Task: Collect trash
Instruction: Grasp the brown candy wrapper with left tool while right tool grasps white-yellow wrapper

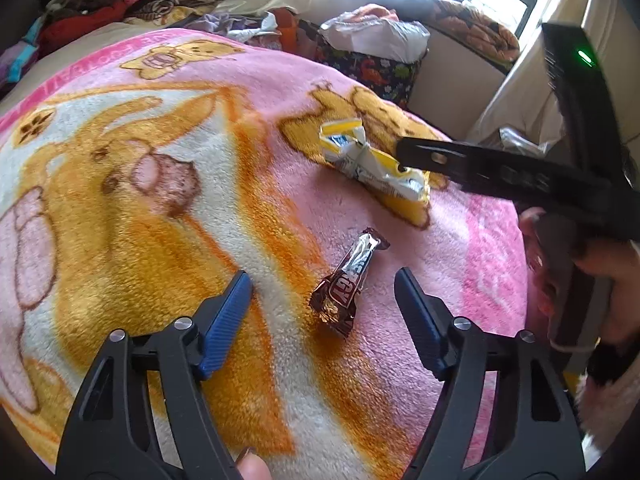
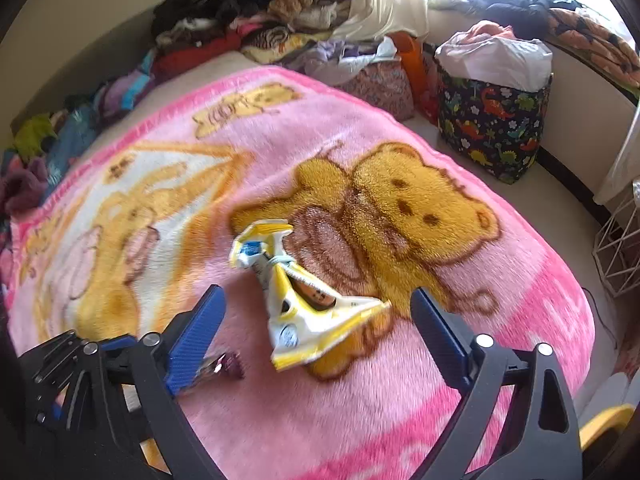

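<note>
A brown and silver snack wrapper [image 1: 344,280] lies on the pink bear blanket [image 1: 160,184]. My left gripper [image 1: 323,280] is open just above it, one blue pad on each side, neither touching. A crumpled yellow and white wrapper [image 2: 296,300] lies farther along the blanket. My right gripper [image 2: 318,294] is open over it, its pads clear of the wrapper. In the left wrist view one black finger [image 1: 460,164] of the right gripper reaches over the yellow wrapper [image 1: 372,160]. The brown wrapper [image 2: 226,366] peeks out behind the right gripper's left pad.
A dinosaur-print bag [image 2: 492,128] stuffed with a white plastic bag [image 2: 496,60] stands beyond the blanket's far edge. Piled clothes [image 2: 256,20] line the back wall. A white wire rack [image 2: 620,248] stands at the right. A person's hand [image 1: 560,280] holds the right gripper.
</note>
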`<control>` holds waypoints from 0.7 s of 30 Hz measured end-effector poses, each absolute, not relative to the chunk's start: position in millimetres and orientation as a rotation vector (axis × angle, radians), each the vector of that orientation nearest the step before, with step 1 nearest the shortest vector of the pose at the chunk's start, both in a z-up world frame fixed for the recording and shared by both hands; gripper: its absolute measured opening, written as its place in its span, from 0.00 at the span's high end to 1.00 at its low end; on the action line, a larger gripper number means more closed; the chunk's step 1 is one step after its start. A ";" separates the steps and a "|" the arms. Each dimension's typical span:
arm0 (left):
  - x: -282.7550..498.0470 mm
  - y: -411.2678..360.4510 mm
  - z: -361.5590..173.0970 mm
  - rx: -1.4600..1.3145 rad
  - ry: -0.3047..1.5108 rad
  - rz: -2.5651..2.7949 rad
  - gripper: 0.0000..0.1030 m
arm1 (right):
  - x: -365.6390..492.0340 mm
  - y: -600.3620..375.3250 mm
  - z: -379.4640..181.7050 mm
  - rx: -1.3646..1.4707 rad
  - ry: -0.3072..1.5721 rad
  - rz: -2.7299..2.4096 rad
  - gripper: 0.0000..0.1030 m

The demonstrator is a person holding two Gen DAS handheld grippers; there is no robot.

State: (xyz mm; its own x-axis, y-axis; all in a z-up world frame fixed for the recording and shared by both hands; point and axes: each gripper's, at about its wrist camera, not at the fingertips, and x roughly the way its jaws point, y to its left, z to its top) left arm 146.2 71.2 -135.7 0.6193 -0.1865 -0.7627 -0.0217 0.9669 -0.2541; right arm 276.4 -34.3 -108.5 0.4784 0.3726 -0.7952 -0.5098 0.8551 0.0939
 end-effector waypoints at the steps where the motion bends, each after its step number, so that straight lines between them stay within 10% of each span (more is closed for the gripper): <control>1: 147.2 70.3 -137.3 -0.243 0.903 -0.099 0.37 | 280.3 -32.4 -111.3 -0.170 0.939 0.545 0.17; 21: 158.3 62.3 -143.6 -0.215 0.934 -0.076 0.74 | 261.6 -71.0 -130.8 -0.048 0.966 0.522 0.78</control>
State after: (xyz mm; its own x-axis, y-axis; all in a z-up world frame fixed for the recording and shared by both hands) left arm 158.3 62.3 -143.6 0.5936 -0.1579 -0.7891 -0.0275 0.9760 -0.2160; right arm 261.6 -71.0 -130.8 0.4559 0.4022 -0.7940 -0.4436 0.8761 0.1890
